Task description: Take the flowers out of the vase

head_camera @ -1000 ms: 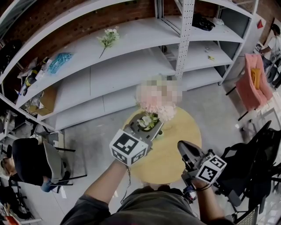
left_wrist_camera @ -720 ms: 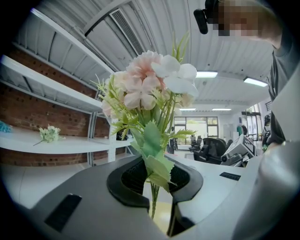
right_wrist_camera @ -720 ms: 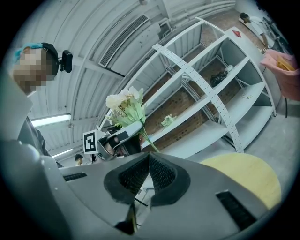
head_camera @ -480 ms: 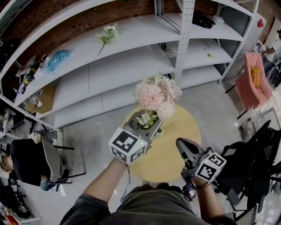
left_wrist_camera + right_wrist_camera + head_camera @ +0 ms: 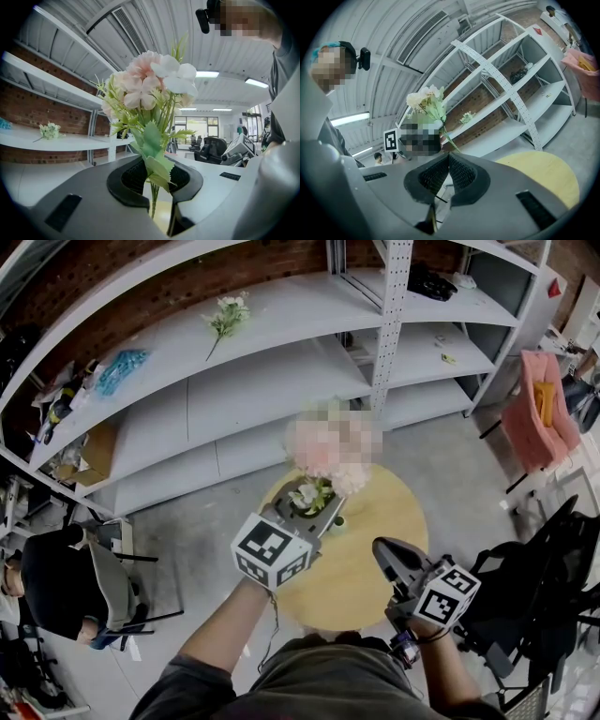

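Grey metal shelving [image 5: 234, 381] fills the far side of the room in front of a brick wall, its long boards mostly bare. On the floor before it stands a round yellow bench [image 5: 375, 563]. At the left edge of the head view a person [image 5: 56, 587] sits in a chair, and a pink chair [image 5: 539, 418] stands at the right.

The flowers [image 5: 150, 93], 1 bunch of pale pink and white blooms with green leaves, stand upright over the far left part of the bench, held by their thin stems. The left gripper [image 5: 157, 180] has them: its 2 fingers [image 5: 185, 180] stand narrow, closed on the stems, with a toothed leaf lying across the gap and the yellow bench top showing below.

The right gripper [image 5: 449, 161] sits over the near right edge of the bench, apart from the bunch. Its fingers [image 5: 461, 176] meet at the tips with nothing between them.

On the upper shelf board lie 1 loose white sprig [image 5: 225, 317] and, further left, a blue packet [image 5: 122, 369].
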